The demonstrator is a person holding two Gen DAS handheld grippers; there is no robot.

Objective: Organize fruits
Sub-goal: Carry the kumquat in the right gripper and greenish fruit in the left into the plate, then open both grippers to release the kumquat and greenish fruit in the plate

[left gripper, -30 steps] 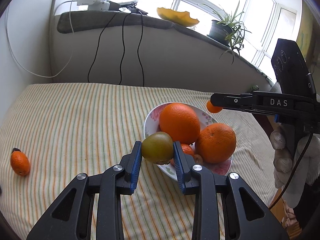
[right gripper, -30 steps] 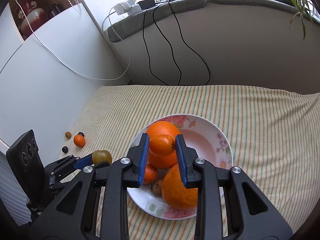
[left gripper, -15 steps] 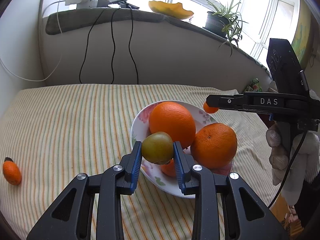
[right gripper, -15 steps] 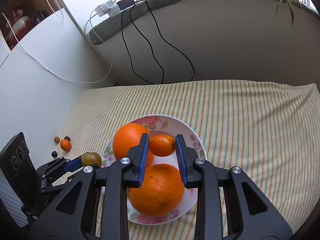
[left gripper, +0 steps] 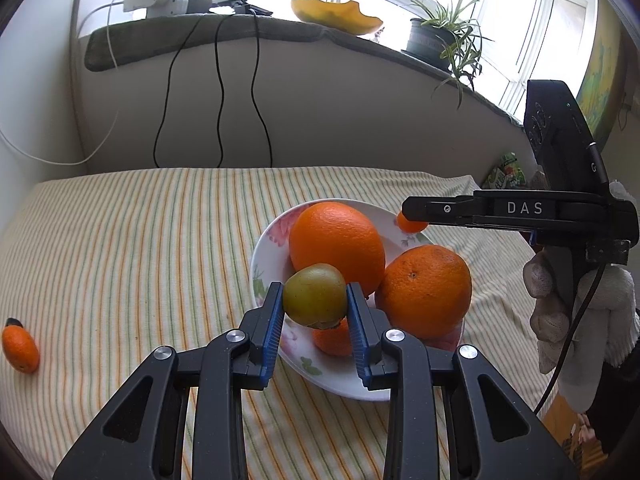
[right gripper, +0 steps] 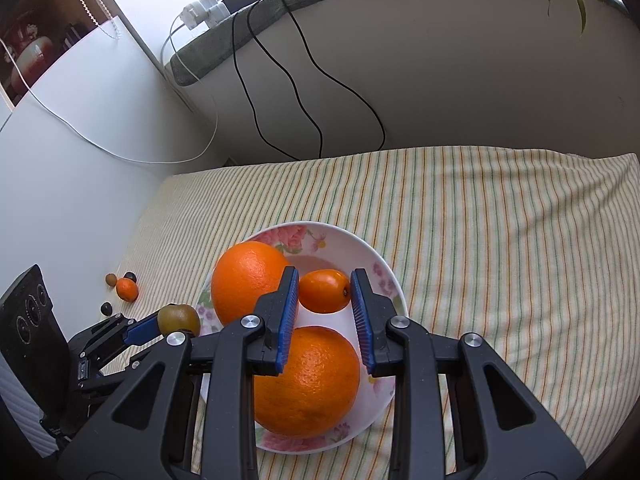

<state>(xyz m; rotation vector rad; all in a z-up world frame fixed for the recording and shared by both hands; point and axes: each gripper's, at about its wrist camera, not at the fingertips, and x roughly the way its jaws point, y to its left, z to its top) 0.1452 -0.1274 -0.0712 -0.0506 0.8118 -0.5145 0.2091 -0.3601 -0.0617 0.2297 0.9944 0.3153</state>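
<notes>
Fruits mostly in the floral bowl [right gripper: 384,280] on the striped cloth [right gripper: 500,240]: two big oranges [right gripper: 246,280], plus a smaller orange one [left gripper: 334,338] half hidden under the left gripper's load. Left gripper [left gripper: 316,300] jaws narrow, clamped on a greenish-brown fruit [left gripper: 315,296] above the bowl's near rim. Right gripper [right gripper: 325,292] jaws narrow, pinching a small tangerine [right gripper: 324,291] over the bowl; left view shows only a sliver of it. Loose tangerine [left gripper: 20,348] near the cloth edge, with tiny dark bits [right gripper: 106,308] too small to identify. Gloved hand [left gripper: 576,312] partly cut off.
</notes>
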